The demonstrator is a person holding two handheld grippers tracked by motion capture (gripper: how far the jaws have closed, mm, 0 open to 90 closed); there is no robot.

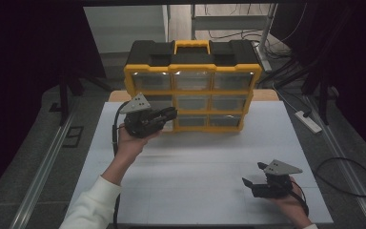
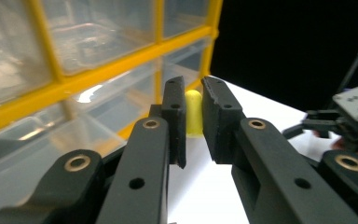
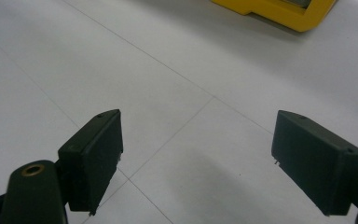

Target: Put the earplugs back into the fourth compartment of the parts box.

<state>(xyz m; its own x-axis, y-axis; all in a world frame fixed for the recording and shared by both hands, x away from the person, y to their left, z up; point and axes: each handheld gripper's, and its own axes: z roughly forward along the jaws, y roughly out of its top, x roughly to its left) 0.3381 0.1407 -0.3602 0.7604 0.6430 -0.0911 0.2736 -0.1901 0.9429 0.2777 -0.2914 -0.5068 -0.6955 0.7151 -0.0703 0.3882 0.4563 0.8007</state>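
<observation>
The left tongs (image 1: 170,113), clenched on nothing, hover at the yellow drawer cabinet (image 1: 190,86) standing on the surface (image 1: 195,157), apparently lining up a drawer pull, while the right tongs (image 1: 250,183) rest released.

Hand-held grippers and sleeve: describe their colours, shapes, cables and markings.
Each hand-held gripper, left and right, is black with two flat rectangular jaws, brass-coloured pivot rivets on the linkage and a grey three-cornered plate on top. A black cable trails from the left one. The left arm wears a white sleeve.
</observation>
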